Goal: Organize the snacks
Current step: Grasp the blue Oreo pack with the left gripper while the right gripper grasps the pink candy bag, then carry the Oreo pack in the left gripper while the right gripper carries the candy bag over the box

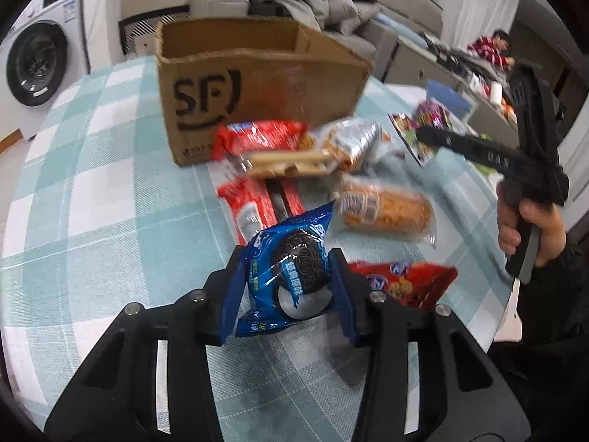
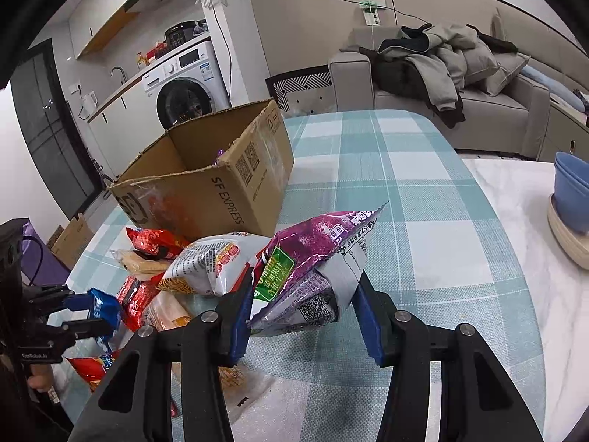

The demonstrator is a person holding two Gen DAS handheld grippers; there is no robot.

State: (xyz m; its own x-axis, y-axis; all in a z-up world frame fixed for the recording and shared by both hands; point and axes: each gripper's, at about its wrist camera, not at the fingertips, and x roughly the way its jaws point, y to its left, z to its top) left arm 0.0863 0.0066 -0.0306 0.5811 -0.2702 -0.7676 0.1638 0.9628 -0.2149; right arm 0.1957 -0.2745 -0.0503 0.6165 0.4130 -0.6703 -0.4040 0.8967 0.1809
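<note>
My left gripper (image 1: 288, 259) is shut on a blue Oreo packet (image 1: 283, 294), which it holds upright just above the checked tablecloth (image 1: 110, 184). In the right wrist view, my right gripper (image 2: 306, 276) is shut on a purple snack bag (image 2: 313, 239), gripped at its lower end and lifted off the table. An open cardboard box (image 1: 257, 84) marked SF stands behind the snacks. Loose on the cloth lie red packets (image 1: 257, 136), a wafer pack (image 1: 291, 164), a silver bag (image 1: 353, 140), an orange cracker pack (image 1: 386, 210) and a red bag (image 1: 405, 283).
Blue bowls (image 2: 574, 191) are stacked on a plate at the table's right edge. Beyond the table are a washing machine (image 2: 184, 92) and a sofa (image 2: 441, 73) heaped with coats. A person (image 1: 489, 49) in a red and white top sits far back.
</note>
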